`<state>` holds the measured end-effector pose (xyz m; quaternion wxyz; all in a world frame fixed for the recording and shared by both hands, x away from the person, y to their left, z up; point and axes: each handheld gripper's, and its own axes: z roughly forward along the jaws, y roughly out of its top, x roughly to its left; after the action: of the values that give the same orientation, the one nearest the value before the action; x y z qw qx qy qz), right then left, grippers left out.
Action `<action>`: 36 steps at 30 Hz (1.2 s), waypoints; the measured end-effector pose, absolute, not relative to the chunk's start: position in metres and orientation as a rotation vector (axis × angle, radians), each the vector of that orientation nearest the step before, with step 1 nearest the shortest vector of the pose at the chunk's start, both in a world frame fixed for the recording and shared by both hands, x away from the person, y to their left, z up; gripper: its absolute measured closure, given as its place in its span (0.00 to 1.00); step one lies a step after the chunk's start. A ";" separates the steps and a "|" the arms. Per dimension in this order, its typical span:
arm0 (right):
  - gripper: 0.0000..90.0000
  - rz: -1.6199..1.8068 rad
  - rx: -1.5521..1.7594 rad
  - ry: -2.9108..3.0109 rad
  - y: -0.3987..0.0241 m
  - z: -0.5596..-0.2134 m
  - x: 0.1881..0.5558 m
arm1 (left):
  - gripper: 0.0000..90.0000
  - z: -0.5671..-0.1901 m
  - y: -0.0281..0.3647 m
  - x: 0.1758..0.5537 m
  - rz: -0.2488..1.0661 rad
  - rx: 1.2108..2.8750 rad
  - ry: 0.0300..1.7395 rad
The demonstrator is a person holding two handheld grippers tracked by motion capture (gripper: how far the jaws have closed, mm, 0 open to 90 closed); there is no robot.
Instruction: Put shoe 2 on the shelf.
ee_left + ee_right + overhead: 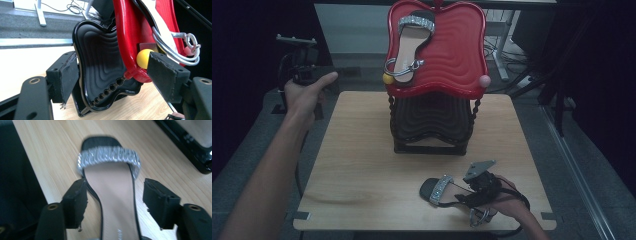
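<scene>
A black sandal (439,190) with a silver toe strap lies on the wooden table (362,165) near its front right. My right gripper (460,192) is over it, open. In the right gripper view its jaws stand apart on either side of the sandal's (110,185) tan insole, right gripper (113,197) not clamped on it. A matching sandal (412,42) rests on the red top tray (457,50) of a two-tier rack. My left gripper (312,72) is held off the table's left edge, open; the left gripper (112,72) faces the rack with nothing between its jaws.
Under the red tray (127,32) sits a black lower tray (432,120) (100,57). A yellow ball (388,78) (143,58) and a pink ball (484,81) cap the rack's front corners. Cables and a desk frame lie on the floor behind.
</scene>
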<state>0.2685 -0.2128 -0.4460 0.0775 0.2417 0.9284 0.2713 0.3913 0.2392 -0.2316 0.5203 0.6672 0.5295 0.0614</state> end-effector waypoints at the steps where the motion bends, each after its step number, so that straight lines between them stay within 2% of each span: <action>1: 0.35 0.788 0.714 2.799 -0.212 -0.447 0.271 | 0.28 -0.232 0.239 0.391 0.147 1.599 1.270; 7: 0.30 0.594 0.700 2.883 -0.207 -0.460 0.287 | 0.28 -0.237 0.239 0.391 0.145 1.603 1.272; 16: 0.26 0.271 0.609 2.965 -0.195 -0.488 0.285 | 0.28 -0.236 0.235 0.392 0.145 1.607 1.274; 20: 0.29 0.191 0.616 2.966 -0.196 -0.496 0.287 | 0.28 -0.237 0.234 0.391 0.139 1.604 1.275; 26: 0.44 0.190 0.610 3.007 -0.193 -0.500 0.287 | 0.28 -0.238 0.237 0.390 0.144 1.601 1.282; 32: 0.47 0.164 0.662 3.022 -0.192 -0.500 0.290 | 0.28 -0.240 0.238 0.390 0.143 1.602 1.287; 36: 0.47 0.266 0.729 3.035 -0.198 -0.498 0.293 | 0.28 -0.241 0.239 0.391 0.140 1.599 1.288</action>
<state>0.2926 -0.1984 -0.4984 0.0045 0.2327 0.9688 0.0849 0.3909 0.2385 -0.2409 0.5157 0.6659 0.5360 0.0581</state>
